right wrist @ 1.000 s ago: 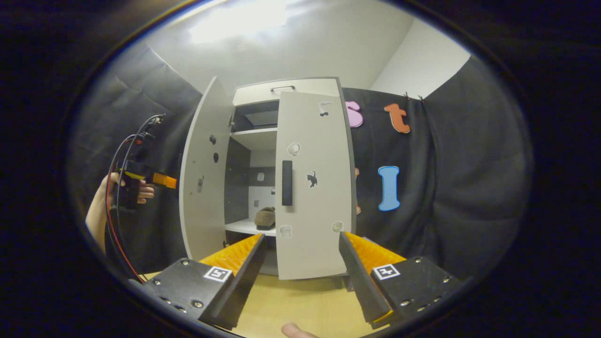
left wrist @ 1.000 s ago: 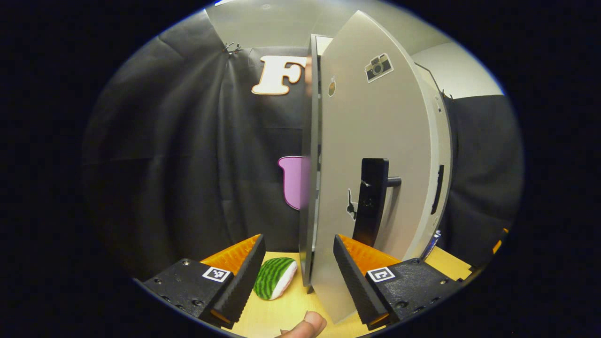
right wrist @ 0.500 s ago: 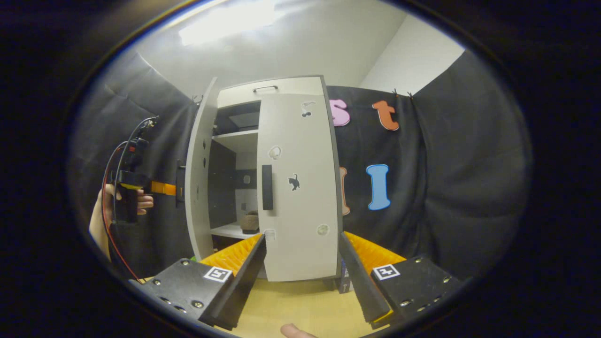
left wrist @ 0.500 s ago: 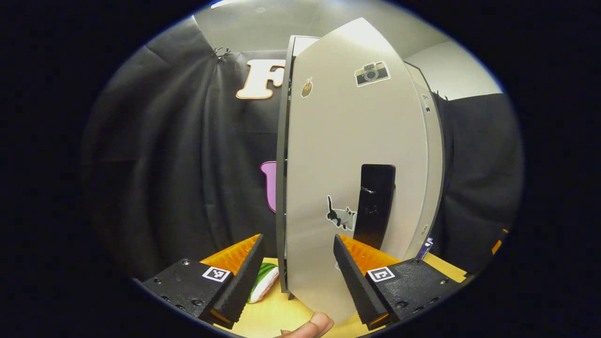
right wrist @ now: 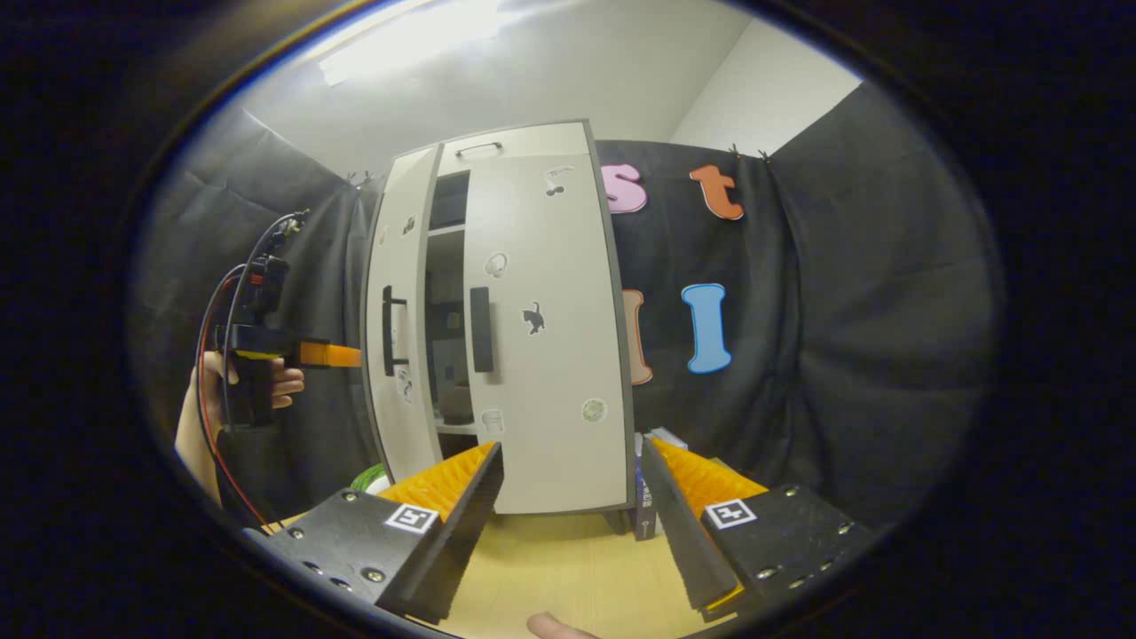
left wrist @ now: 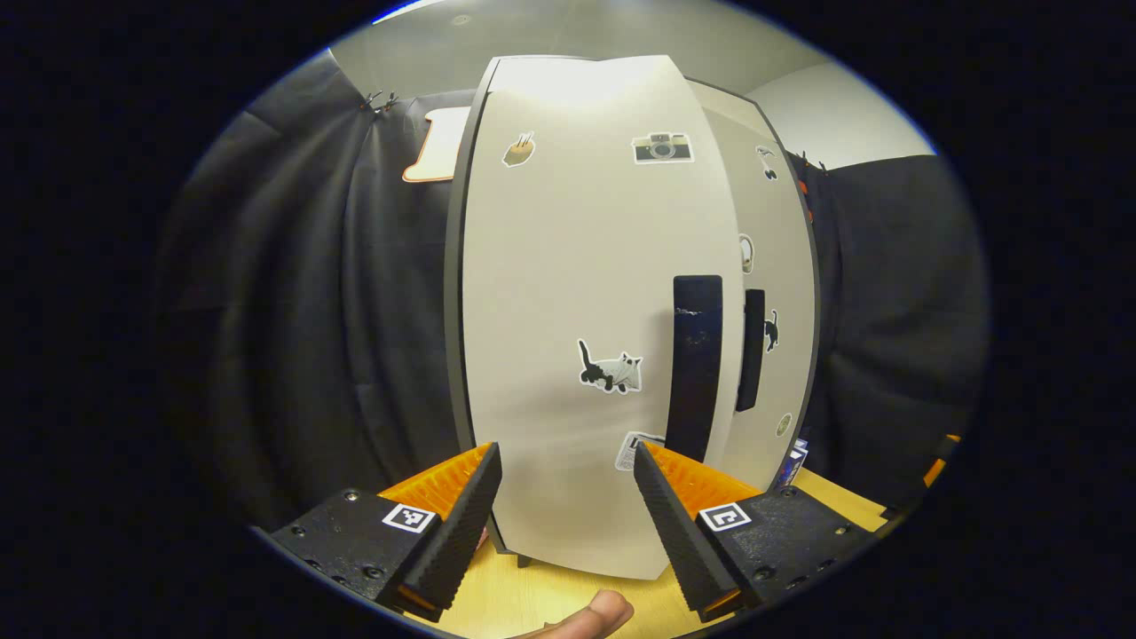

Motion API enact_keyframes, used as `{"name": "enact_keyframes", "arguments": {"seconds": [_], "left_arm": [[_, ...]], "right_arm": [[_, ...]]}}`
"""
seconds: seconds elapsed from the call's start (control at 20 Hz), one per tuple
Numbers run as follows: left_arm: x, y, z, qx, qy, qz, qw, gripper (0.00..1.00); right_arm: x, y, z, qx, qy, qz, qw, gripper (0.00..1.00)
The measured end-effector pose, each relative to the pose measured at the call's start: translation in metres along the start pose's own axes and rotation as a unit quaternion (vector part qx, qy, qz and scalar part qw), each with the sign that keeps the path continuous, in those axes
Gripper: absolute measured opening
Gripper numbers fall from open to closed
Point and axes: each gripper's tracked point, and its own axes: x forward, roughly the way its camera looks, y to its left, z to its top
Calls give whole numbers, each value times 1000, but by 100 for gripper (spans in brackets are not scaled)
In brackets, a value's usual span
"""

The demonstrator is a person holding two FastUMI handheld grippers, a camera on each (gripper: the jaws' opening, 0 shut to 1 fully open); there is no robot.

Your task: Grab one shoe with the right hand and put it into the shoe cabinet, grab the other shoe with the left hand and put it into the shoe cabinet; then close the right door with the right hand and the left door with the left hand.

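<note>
Cabinet stands on the table ahead of us. In the right gripper view, our left gripper is at the far left, touching the left door, which is nearly closed; a narrow gap remains beside the right door, already closed. Left gripper is spread wide, empty, close before the left door. Right gripper is also spread, empty, apart from the cabinet.

Light wooden tabletop is sitting under everything, with black cloth hanging as the booth wall all around. A small box-like thing is standing upright on the table, and a green striped thing is peeking out, too hidden to identify.
</note>
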Motion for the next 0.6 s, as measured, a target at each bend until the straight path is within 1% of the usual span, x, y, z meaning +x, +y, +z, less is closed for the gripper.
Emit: {"name": "enact_keyframes", "arguments": {"seconds": [0.2,0.35,0.4,0.45,0.6], "left_arm": [[-9,-10,0,1,-9,2,1000,92],[-19,-16,-1,4,-16,-2,1000,93],[-22,-16,-2,5,-18,-1,1000,92],[-26,-15,-3,4,-19,1,1000,93],[-39,-16,-7,-5,-25,-2,1000,92]], "right_arm": [[-1,1,0,-5,-1,3,1000,91],[-1,5,1,-6,-3,7,1000,91],[-1,5,2,-7,-3,6,1000,91],[-1,6,2,-7,-4,5,1000,91],[1,12,3,-9,-3,7,1000,91]]}}
